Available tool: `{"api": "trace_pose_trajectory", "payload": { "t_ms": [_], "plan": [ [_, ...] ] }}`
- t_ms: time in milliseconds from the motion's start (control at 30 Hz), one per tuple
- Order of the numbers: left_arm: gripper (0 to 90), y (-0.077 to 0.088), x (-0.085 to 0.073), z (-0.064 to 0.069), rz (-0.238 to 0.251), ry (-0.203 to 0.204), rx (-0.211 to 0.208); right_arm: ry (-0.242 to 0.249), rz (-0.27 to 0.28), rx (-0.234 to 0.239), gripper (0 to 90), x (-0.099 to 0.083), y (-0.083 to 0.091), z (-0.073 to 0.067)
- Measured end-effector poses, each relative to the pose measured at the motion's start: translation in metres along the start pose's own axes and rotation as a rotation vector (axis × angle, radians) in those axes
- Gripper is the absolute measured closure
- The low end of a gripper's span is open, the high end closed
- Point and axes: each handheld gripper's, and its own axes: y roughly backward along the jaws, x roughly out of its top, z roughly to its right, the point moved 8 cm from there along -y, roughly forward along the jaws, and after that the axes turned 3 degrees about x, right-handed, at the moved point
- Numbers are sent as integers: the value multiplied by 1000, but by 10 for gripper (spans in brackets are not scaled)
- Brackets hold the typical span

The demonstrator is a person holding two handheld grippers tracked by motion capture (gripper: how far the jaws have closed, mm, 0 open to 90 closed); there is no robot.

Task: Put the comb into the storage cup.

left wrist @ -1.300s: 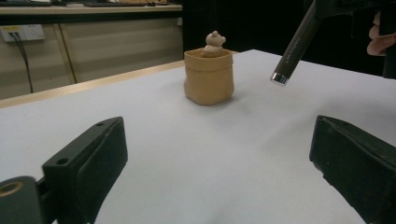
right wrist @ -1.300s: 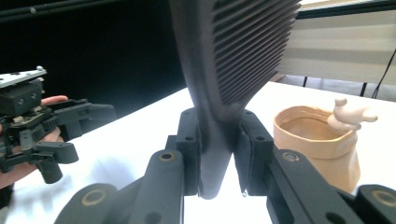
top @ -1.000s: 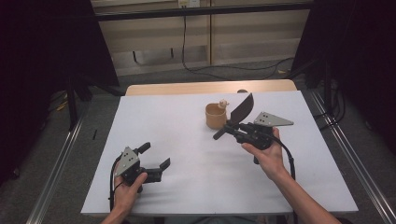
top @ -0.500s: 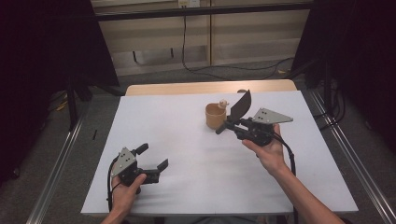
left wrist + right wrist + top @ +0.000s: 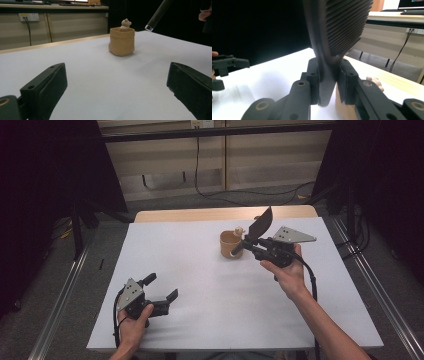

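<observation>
right gripper [image 5: 248, 243]: jaws clamped on black spatula [image 5: 259, 225], blade up, handle end beside tan cup [image 5: 229, 244]
left gripper [image 5: 161, 289]: jaws wide, empty, far

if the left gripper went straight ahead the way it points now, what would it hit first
Probably the tan cup with the small bear figure in it. The left gripper is open and the cup sits nearly centred between its jaws, with bare table before it. Depth is hard to judge.
</observation>
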Motion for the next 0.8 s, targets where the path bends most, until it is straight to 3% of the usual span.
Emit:
{"api": "trace_pose_trajectory", "payload": {
  "t_ms": [133,800],
  "plan": [
    [30,0,1,2,9,-7,-25,-8,12,-2,730,6,0,3],
    [27,-1,0,2,-2,5,-33,-21,51,-31,730,27,-9,19]
  ]
}}
